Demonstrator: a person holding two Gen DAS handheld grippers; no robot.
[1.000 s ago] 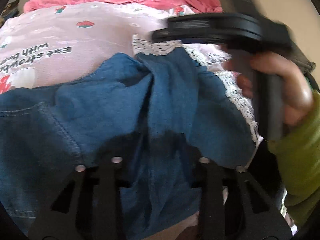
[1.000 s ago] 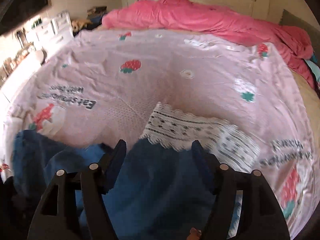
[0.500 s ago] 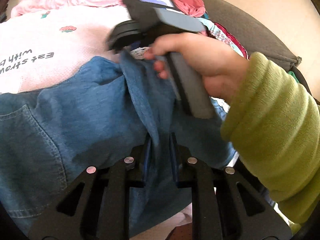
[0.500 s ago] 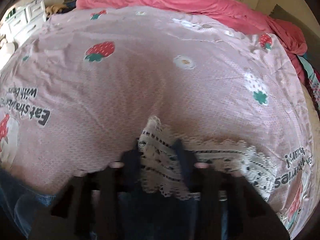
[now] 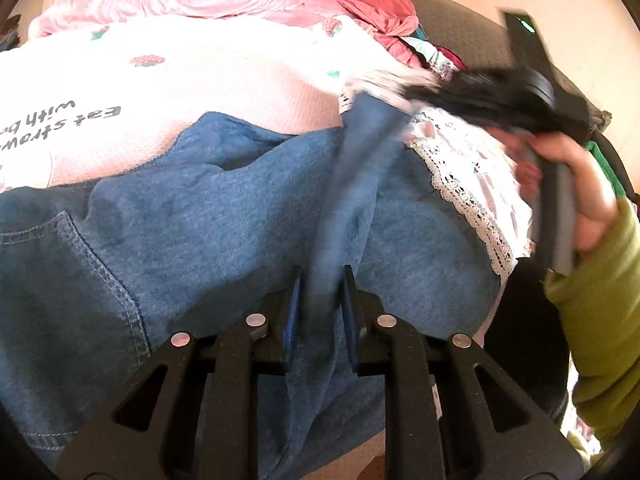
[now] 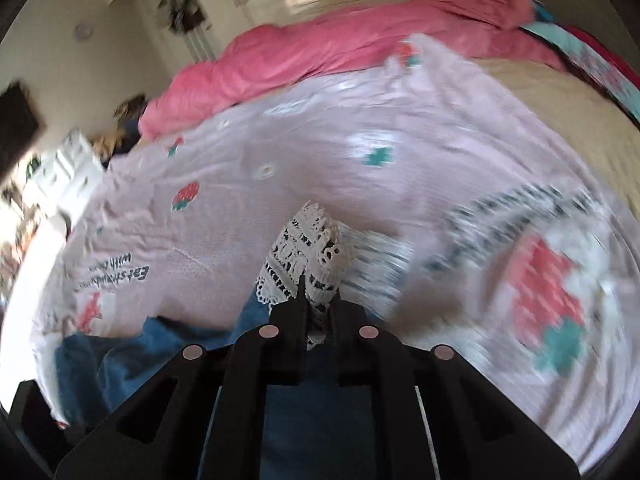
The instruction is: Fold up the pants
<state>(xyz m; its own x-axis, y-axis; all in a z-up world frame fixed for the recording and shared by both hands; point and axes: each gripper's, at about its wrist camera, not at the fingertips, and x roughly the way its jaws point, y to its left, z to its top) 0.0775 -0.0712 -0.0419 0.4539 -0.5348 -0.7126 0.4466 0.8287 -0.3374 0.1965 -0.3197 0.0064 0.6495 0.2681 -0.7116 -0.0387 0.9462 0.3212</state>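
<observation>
**Ana:** Starting at the left hand-held gripper (image 5: 319,300), what do you see?

**Ben:** Its two fingers are pressed together on a raised ridge of the blue denim pants (image 5: 224,236). That ridge runs up from the jaws toward the far cuff. The rest of the denim lies bunched on the bed, a stitched pocket (image 5: 64,280) off to the left.

**Ana:** And the right hand-held gripper (image 6: 318,300)?

**Ben:** Clamped too. In its own view the jaws pinch the white lace cuff (image 6: 308,256) at the end of a pant leg, the lace sticking up past the fingertips and blue denim below them. From the left wrist view that same tool is a dark blur, lifting the cuff clear of the bedding, with the person's hand (image 5: 580,196) wrapped round its grey handle and a green sleeve (image 5: 600,332) behind.

**Ana:** What's underneath?

**Ben:** A pale pink blanket (image 6: 320,152) printed with strawberries and black lettering, spread over the bed. More lace trim (image 5: 472,208) lies along the right edge of the denim.

**Ana:** Farther out?

**Ben:** A rumpled bright pink duvet (image 6: 340,48) heaped along the far side, tan mattress (image 6: 560,104) showing on the right, and white drawers (image 6: 68,172) by the wall on the left, blurred.
</observation>
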